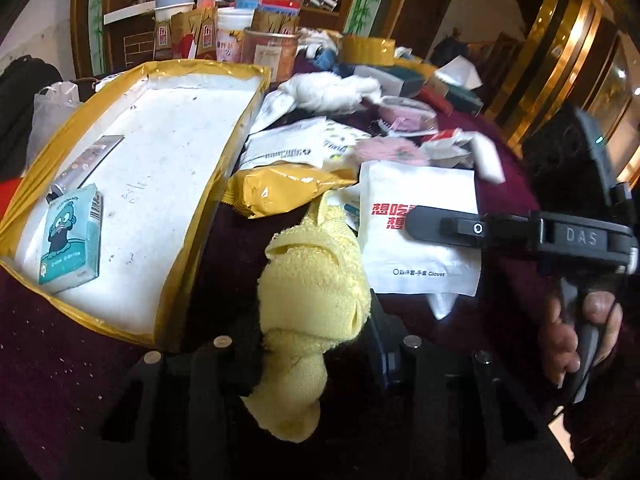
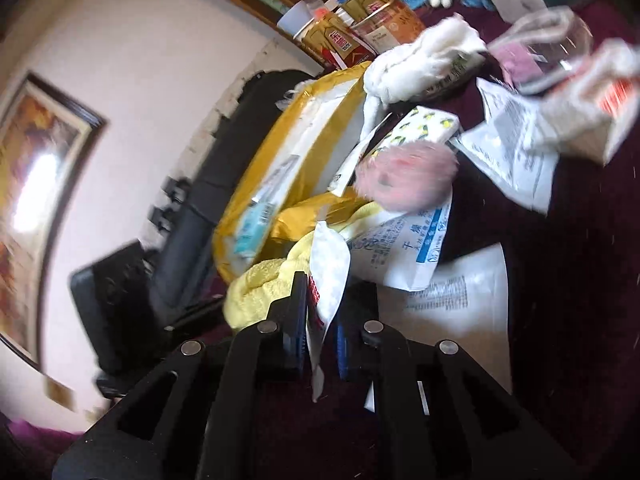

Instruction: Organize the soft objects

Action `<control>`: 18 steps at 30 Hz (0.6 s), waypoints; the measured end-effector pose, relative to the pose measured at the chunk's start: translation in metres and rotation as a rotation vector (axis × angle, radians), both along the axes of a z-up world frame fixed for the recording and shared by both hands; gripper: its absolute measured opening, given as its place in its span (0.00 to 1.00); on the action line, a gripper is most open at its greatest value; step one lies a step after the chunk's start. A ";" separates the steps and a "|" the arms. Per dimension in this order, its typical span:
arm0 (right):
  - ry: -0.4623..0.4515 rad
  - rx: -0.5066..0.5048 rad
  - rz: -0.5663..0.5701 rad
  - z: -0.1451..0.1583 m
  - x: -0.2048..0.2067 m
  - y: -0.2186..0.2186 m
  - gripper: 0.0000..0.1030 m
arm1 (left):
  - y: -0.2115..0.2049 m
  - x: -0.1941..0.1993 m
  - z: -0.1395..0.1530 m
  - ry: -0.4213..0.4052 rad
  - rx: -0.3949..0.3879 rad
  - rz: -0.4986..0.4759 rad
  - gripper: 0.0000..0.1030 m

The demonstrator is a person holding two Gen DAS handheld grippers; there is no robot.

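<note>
Tissue pack point(image 1: 70, 236) in tray point(image 1: 224, 152); towel point(image 1: 312, 292) right of it; glove packet point(image 1: 420, 248) further right.

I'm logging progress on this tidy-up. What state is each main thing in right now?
yellow towel: bunched, clamped in the left gripper.
white glove packet: pinched at its edge by the right gripper.
yellow-edged tray: open, holding a teal tissue pack.
pink fluffy item: loose on the pile.

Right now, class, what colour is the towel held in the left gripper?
Pale yellow; the towel shows best in the left wrist view.
</note>
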State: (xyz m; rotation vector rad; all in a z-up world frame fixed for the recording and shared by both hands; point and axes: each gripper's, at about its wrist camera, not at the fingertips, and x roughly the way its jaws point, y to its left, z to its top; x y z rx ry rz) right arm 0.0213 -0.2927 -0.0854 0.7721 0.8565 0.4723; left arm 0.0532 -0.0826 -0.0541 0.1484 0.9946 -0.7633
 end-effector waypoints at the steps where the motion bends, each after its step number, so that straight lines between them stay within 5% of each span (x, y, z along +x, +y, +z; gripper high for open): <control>1: 0.004 0.046 -0.009 -0.001 -0.004 -0.003 0.11 | -0.001 -0.001 0.001 0.000 -0.011 -0.001 0.41; 6: -0.010 0.224 -0.024 0.002 -0.025 -0.011 0.11 | 0.016 -0.014 0.012 0.016 -0.097 -0.010 0.41; 11: -0.099 0.297 -0.022 0.041 -0.012 0.002 0.11 | 0.042 -0.030 0.051 -0.077 -0.127 -0.021 0.41; 18: -0.147 0.205 -0.022 0.080 0.064 0.038 0.11 | 0.088 0.013 0.088 -0.160 -0.102 0.121 0.41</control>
